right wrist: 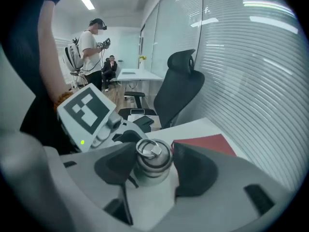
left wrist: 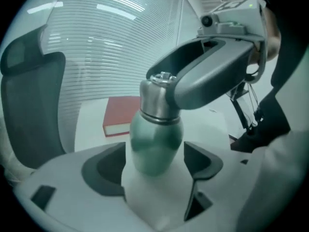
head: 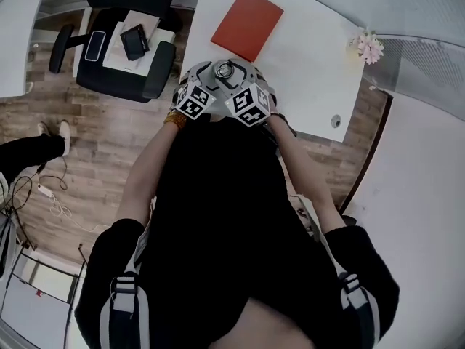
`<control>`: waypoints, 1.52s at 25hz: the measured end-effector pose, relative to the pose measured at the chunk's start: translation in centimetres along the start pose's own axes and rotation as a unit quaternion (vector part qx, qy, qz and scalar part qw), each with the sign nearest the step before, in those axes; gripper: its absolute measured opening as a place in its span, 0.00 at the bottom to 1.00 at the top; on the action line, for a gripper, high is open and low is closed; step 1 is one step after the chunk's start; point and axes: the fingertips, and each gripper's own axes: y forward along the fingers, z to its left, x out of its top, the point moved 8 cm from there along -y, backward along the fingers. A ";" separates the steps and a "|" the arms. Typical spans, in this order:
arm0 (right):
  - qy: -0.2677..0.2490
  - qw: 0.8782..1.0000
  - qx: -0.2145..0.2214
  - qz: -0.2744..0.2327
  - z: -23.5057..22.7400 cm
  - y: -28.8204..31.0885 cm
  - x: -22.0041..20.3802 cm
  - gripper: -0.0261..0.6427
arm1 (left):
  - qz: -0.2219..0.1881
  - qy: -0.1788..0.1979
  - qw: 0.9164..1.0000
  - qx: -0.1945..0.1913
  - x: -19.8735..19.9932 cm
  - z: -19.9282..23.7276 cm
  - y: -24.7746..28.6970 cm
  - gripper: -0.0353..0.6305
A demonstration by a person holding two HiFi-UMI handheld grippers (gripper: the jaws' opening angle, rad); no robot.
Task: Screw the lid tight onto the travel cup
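The travel cup has a pale green body (left wrist: pixel 154 139) and a steel lid (left wrist: pixel 159 95) with a ring on top. My left gripper (left wrist: pixel 154 166) is open: the green body stands between its dark pads (left wrist: pixel 205 161), with a thin gap showing at the right pad. My right gripper (right wrist: pixel 152 166) is shut on the lid (right wrist: pixel 153 156), one dark pad on each side. Its grey finger (left wrist: pixel 212 81) reaches over the lid in the left gripper view. In the head view both marker cubes sit close together just below the lid (head: pixel 227 70), at the near edge of the white table (head: pixel 312 71).
A red book (head: pixel 247 24) lies on the table behind the cup. A small pink flower (head: pixel 369 47) sits at the table's right edge. Left of the table stands a black office chair (head: pixel 120 46) with a phone and papers on it. A person (right wrist: pixel 91 47) stands far back.
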 end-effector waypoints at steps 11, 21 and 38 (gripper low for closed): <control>-0.173 0.974 0.142 0.022 -1.4 0.4 0.8 0.39 | 0.081 0.150 0.974 -0.148 1.0 2.8 1.0 0.56; -0.252 0.952 0.174 0.026 -1.2 0.5 1.2 0.42 | 0.115 0.269 0.922 -0.255 1.9 3.9 1.5 0.57; 0.073 0.996 -0.003 0.043 -0.2 0.5 1.1 0.42 | 0.018 0.063 0.998 -0.005 0.4 0.8 -0.5 0.54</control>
